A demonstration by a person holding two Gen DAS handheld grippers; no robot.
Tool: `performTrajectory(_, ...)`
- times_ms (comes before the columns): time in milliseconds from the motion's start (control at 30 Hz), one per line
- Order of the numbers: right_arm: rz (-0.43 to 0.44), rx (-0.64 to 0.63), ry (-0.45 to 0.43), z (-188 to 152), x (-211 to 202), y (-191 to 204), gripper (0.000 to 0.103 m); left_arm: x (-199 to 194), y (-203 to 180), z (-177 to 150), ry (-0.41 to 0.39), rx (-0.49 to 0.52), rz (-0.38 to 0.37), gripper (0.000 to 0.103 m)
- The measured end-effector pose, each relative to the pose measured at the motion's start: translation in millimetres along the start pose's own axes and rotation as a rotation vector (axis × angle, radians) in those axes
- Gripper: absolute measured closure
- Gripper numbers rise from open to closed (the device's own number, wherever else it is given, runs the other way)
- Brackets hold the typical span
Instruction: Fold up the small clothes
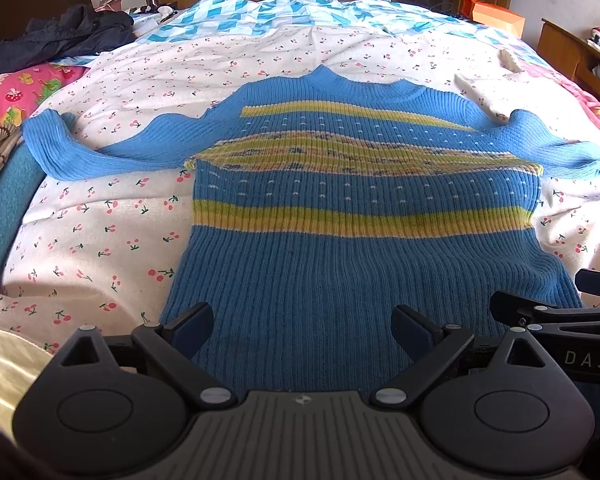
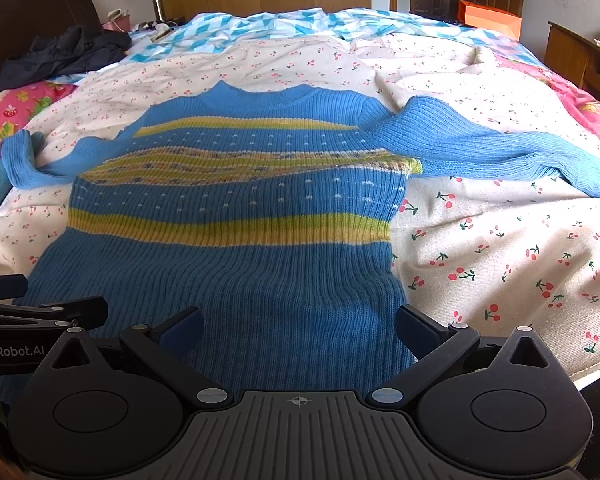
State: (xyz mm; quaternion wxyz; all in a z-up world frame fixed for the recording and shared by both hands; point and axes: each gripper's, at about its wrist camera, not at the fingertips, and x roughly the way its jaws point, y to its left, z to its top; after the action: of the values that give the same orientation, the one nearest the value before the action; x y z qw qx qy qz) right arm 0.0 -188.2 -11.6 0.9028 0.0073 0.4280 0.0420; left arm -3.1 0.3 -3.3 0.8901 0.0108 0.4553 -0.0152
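Both tongs, left [image 1: 303, 326] & right [image 2: 299, 328], gape wide, empty, over flat ribbed-knit blue sweater [image 1: 340, 264] w/ yellow stripes.

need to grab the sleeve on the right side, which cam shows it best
Right wrist view: the sweater's right sleeve lies fully in frame across the sheet. The left wrist view crops that sleeve at the picture's edge.

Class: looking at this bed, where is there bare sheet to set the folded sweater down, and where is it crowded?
Bare cherry-print sheet lies below the sweater's right sleeve; another patch sits under the left sleeve. The headboard corner is crowded by dark clothing.
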Motion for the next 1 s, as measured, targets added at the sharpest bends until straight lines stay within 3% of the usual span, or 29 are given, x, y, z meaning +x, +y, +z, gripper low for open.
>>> performTrajectory(1000,0.001,0.001,0.002,0.8,0.1,-0.5,0.000,1.0,0.7,0.5,0.006,-0.012,-0.008,0.005)
